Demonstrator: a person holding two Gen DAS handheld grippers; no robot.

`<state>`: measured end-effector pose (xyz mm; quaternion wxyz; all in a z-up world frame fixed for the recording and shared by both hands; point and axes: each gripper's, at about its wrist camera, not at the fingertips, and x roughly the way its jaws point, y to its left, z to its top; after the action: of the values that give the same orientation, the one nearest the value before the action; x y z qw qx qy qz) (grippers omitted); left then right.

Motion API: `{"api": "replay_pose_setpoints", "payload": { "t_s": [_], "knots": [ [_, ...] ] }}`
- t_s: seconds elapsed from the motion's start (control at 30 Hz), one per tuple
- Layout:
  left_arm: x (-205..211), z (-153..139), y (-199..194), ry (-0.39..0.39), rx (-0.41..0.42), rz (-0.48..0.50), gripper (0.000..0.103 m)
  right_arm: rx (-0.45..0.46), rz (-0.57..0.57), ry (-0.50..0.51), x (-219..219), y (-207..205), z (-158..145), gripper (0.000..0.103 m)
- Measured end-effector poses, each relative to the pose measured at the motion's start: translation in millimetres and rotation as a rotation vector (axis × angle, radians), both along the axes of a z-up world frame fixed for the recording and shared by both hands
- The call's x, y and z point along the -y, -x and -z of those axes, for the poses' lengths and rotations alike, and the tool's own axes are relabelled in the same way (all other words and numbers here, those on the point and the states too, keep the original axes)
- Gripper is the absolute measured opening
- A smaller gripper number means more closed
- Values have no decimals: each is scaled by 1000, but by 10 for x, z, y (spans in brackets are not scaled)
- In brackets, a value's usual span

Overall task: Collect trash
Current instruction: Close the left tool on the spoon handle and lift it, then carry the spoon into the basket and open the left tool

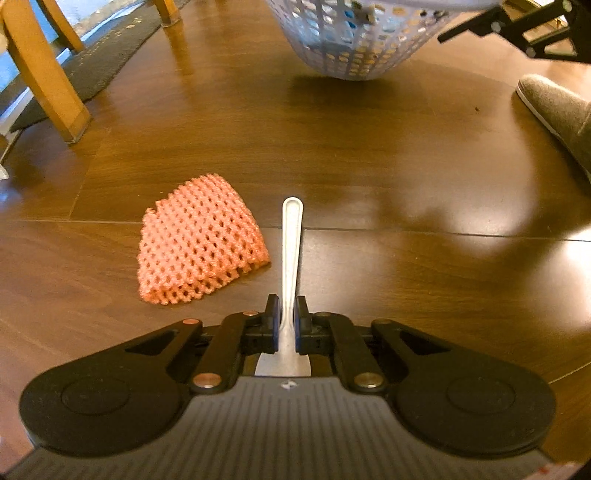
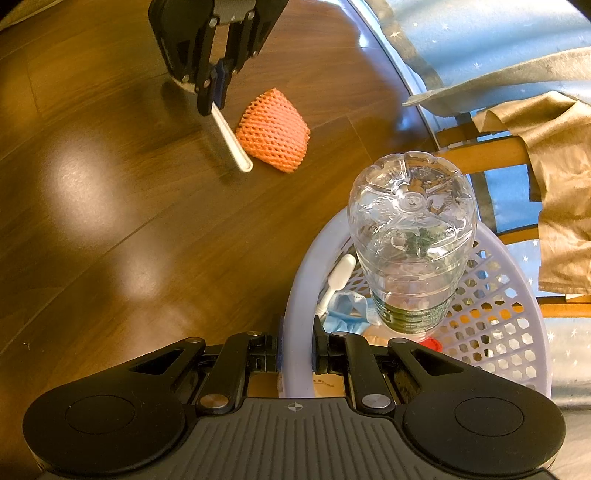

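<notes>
The left wrist camera sits just behind the left gripper point(image 1: 287, 314) and looks steeply down along its fingers at the wooden floor point(image 1: 369, 184), quite near it. At the far top of its view hang the white lattice basket point(image 1: 354, 44) and, in the top right corner, part of the right gripper point(image 1: 517, 29).

The right wrist camera rides behind the right gripper point(image 2: 297, 343), tilted down less steeply, and faces across the same floor point(image 2: 110, 203) toward the left gripper point(image 2: 216, 88), seen from its front, farther off. The basket's rim point(image 2: 295, 314) is right under it.

Both views share the orange foam net point(image 1: 201, 240) point(image 2: 273, 131), the white plastic utensil point(image 1: 291, 251) point(image 2: 232, 140) and the basket.
</notes>
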<state>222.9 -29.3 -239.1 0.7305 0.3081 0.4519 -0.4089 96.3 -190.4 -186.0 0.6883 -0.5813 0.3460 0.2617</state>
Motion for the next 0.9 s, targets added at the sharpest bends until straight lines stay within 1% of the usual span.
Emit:
{"api": "replay_pose_setpoints", "payload": {
  "t_s": [0.1, 0.23, 0.6, 0.77, 0.9],
  "knots": [
    [-12, -128, 17, 5, 14, -18, 4, 1, 2, -2, 6, -2, -9, 10],
    [-14, -369, 58, 35, 34, -37, 4, 1, 3, -4, 12, -10, -14, 10],
    [30, -1270, 24, 156, 136, -93, 5, 3, 5, -5, 30, 9, -19, 10],
    [145, -1621, -26, 199, 170, -88, 5, 1, 6, -6, 36, 8, -15, 10],
    [307, -1829, -37, 227, 185, -69, 5, 2, 7, -5, 35, 5, -26, 10]
  ]
}}
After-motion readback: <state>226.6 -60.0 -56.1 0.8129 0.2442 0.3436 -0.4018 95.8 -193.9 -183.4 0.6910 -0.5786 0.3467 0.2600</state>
